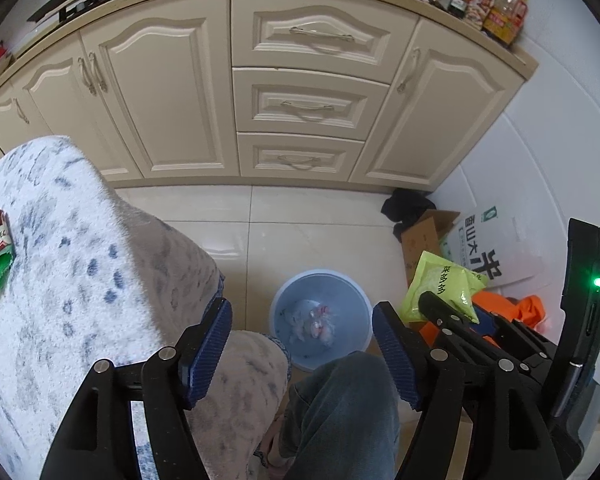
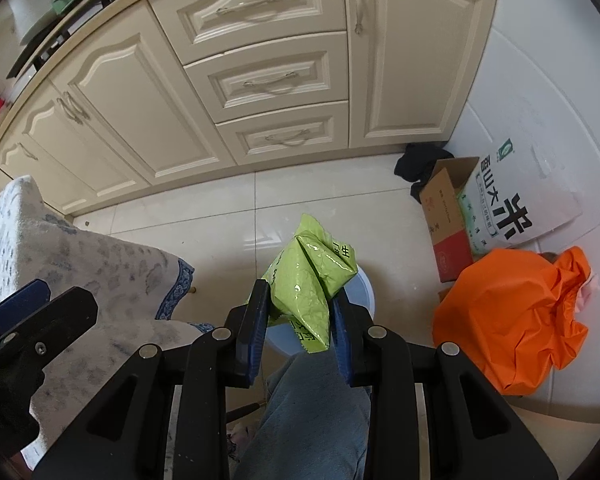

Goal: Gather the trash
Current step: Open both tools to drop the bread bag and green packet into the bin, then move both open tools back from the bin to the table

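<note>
The right tongs (image 2: 300, 322) pinch a crumpled green packet (image 2: 306, 284) just above the pale blue bin (image 1: 320, 318) on the tiled floor (image 1: 228, 232). The left tongs (image 1: 302, 354) stand spread with nothing between them, over the bin, which holds a few crumpled whitish and pink scraps (image 1: 314, 320). An open carton (image 2: 446, 216) holds a rice bag (image 2: 508, 200), beside a bulging orange bag (image 2: 508, 316).

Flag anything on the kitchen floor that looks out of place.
By the white wall, a cardboard box stands open with a rice bag leaning on it, a black cloth crumpled behind, and a stuffed orange bag slumped in front. Nothing looks spilled.
</note>
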`<act>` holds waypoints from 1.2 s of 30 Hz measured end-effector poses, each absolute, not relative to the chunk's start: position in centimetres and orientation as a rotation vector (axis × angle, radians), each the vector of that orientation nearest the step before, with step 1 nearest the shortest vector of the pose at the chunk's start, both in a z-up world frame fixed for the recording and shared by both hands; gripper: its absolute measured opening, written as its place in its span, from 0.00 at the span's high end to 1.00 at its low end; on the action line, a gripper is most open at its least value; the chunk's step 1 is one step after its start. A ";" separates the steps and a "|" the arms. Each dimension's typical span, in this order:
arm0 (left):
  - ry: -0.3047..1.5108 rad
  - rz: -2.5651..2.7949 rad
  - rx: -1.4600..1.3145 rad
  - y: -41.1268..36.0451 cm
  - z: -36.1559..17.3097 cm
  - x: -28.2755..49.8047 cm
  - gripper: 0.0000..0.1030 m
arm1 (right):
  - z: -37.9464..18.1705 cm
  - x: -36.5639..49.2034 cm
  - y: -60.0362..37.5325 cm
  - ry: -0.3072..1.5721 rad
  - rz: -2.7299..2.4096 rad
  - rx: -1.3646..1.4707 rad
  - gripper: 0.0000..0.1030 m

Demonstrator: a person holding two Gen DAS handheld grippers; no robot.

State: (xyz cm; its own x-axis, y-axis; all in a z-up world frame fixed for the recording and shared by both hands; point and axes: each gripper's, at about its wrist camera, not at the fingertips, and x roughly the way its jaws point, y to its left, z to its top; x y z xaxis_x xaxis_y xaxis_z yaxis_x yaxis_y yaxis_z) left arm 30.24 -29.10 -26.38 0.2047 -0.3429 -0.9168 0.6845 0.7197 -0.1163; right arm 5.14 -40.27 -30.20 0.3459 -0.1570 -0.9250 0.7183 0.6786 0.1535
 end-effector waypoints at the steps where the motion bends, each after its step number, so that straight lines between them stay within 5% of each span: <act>1: 1.160 -0.736 0.346 -28.9 -26.3 30.3 0.33 | -30.1 5.3 -40.3 1.077 -0.616 0.614 0.69; 7: 1.169 -0.738 0.339 -28.5 -26.1 30.5 0.33 | -30.1 5.6 -40.3 1.075 -0.623 0.616 0.41; 36: 1.174 -0.733 0.393 -31.0 -27.5 29.3 0.33 | -30.0 3.6 -40.8 1.099 -0.668 0.616 0.41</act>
State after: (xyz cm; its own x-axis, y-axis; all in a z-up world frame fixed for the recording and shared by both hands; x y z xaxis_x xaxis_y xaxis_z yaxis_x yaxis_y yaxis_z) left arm 29.29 -30.96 -27.52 0.1966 -0.3117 -0.9296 0.6986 0.7098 -0.0902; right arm 3.57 -40.75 -29.96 0.3038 -0.1788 -0.9358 0.7488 0.6521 0.1185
